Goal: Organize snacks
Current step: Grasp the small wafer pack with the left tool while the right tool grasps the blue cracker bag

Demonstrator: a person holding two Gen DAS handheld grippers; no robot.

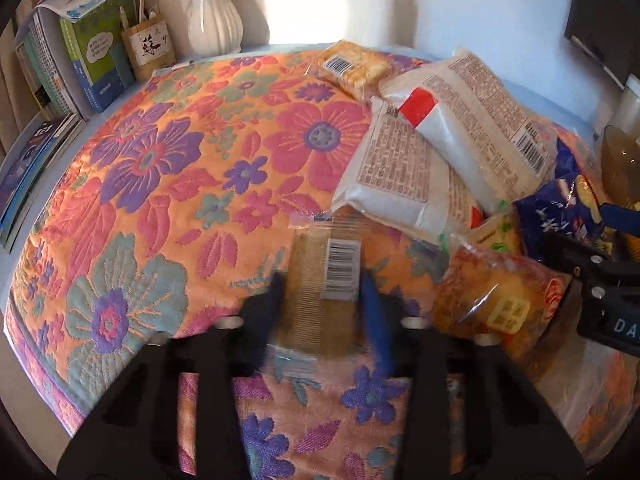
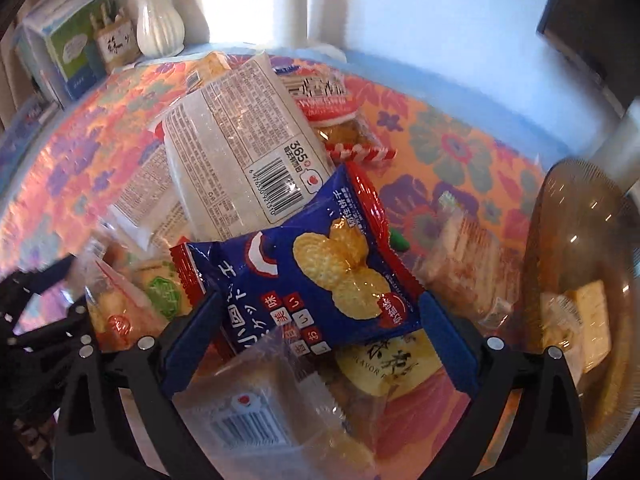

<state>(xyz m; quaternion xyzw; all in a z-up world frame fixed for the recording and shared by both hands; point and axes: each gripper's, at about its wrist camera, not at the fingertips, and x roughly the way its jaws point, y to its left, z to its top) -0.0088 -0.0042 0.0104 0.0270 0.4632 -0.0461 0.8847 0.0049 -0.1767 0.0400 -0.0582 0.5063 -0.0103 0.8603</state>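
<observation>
1. Covering the table: a floral cloth, orange with pink and purple flowers, bare across its left half and heaped with snacks along its right edge.
2. Standing at the right edge of the cloth: an amber glass bowl, already holding what looks like a pale packet or two.
3. Lying atop the heap, toward the far right corner: two large white packets, printed backs and barcodes up.
4. Resting on the heap just ahead of the right gripper: a blue biscuit packet with red ends, long axis roughly crosswise between the spread blue fingers; fingers flank it but look released, not pinching. Bowl just to the right, so likely the nearer arm for that drop.
5. Clenched in the left gripper: a slim clear-wrapped cracker pack, barcode up, long axis pointing straight ahead, over the near edge, beside the heap's left fringe.
</observation>
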